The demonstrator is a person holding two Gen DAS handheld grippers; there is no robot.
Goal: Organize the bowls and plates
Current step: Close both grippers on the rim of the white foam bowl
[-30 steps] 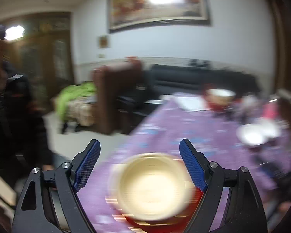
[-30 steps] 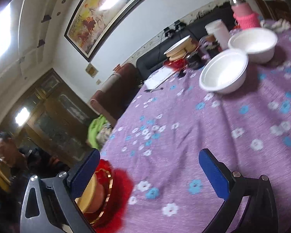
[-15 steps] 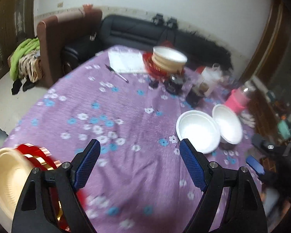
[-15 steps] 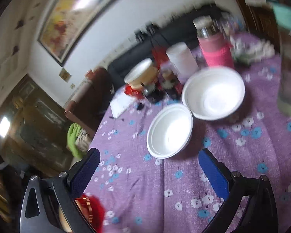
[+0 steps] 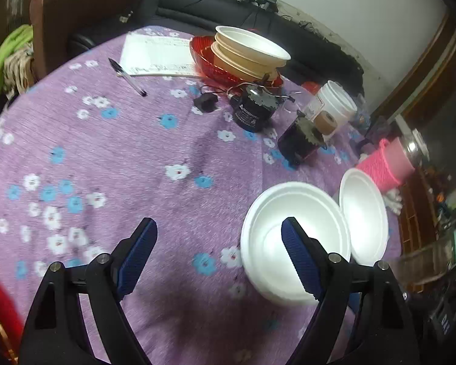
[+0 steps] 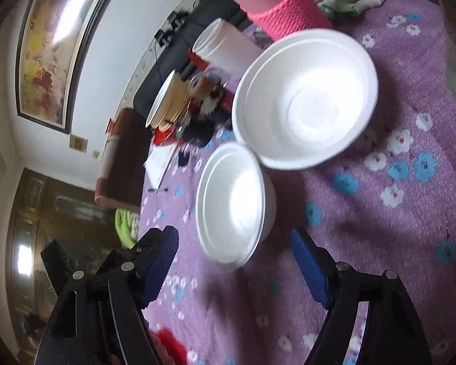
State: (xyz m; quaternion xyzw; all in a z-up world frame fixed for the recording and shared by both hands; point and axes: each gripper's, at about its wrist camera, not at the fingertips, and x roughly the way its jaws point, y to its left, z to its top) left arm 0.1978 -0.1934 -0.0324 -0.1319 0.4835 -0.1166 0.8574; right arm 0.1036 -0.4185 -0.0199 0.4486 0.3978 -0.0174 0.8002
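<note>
1. Two white foam bowls sit side by side, rims touching or nearly so, on the purple flowered tablecloth (image 5: 112, 158): the nearer bowl (image 6: 232, 203) and the farther bowl (image 6: 304, 97). Loose like this, they look ready to be nested.
2. The right gripper (image 6: 234, 261) points at the nearer bowl; its jaws have just been closing but stand apart, with nothing pinched and the bowl just ahead of them.
3. The left gripper (image 5: 219, 255) hangs wide and empty over bare cloth, one blue finger overlapping the nearer bowl (image 5: 295, 240) in view.
4. Across the table, a stack of tan and white bowls (image 5: 249, 51) rests in a red dish (image 5: 203, 57), probably the collecting point.
5. Dark gadgets (image 5: 252, 109), a white tub (image 5: 334, 103) and a pink knit-sleeved bottle (image 5: 386, 164) crowd the path between.
</note>
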